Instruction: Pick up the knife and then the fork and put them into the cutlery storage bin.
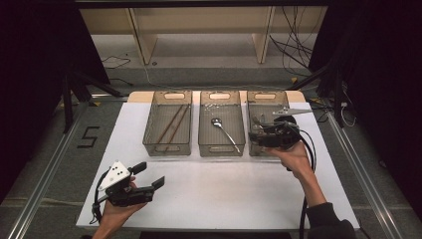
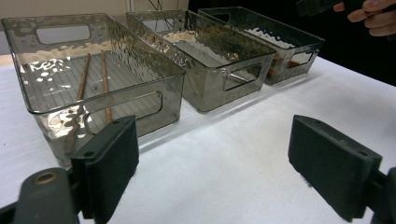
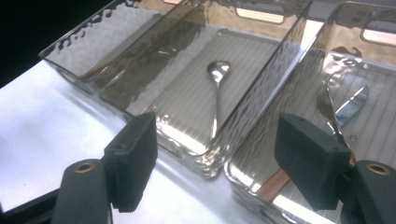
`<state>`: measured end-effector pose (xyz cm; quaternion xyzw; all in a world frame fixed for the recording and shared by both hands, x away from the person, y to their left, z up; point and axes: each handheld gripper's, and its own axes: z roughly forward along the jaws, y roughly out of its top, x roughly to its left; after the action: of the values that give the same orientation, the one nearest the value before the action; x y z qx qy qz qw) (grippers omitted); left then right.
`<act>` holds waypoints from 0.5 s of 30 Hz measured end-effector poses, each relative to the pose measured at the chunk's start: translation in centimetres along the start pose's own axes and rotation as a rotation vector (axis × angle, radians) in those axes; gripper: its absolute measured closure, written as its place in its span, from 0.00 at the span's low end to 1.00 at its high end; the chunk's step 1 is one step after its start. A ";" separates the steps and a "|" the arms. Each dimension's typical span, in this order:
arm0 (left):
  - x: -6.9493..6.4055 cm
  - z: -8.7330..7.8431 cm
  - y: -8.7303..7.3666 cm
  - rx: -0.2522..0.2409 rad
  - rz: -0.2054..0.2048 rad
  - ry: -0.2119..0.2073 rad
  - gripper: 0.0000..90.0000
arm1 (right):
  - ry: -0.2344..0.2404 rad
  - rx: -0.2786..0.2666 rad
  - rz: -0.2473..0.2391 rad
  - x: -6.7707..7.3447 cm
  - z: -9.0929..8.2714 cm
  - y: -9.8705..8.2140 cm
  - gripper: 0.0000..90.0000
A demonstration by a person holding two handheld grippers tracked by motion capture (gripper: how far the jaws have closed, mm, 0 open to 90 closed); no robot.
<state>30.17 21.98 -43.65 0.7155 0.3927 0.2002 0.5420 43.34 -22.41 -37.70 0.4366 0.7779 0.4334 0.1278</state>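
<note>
Three clear grey bins stand in a row at the back of the white table [image 1: 224, 189]. Two brown chopsticks [image 1: 171, 127] lie in the left bin [image 1: 166, 149]. A metal spoon [image 1: 224, 130] lies in the middle bin [image 1: 221, 148]. In the right bin [image 1: 266, 95] lies a fork [image 3: 327, 105], with a copper-coloured handle end [image 3: 274, 185] near the front wall. My right gripper [image 1: 256, 132] hovers over that bin's front, open, with nothing between its pads [image 3: 133, 158]. My left gripper [image 1: 150, 174] rests low at the table's front left, open and empty.
A pale shelf frame [image 1: 144, 45] and loose cables [image 1: 298, 50] lie beyond the table. Metal rails run along both sides, and a "5" mark [image 1: 88, 137] sits on the floor at left. Bare white table stretches between the bins and the front edge.
</note>
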 end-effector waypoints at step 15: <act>0.0 0.1 0.0 0.008 -0.003 -0.007 0.18 | 0.053 -0.039 -0.040 2.0 -0.8 -2.7 0.31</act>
<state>30.21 21.90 -43.71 0.7177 0.3929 0.1954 0.5407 40.20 -21.90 -38.96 0.4068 0.7810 0.4574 0.1241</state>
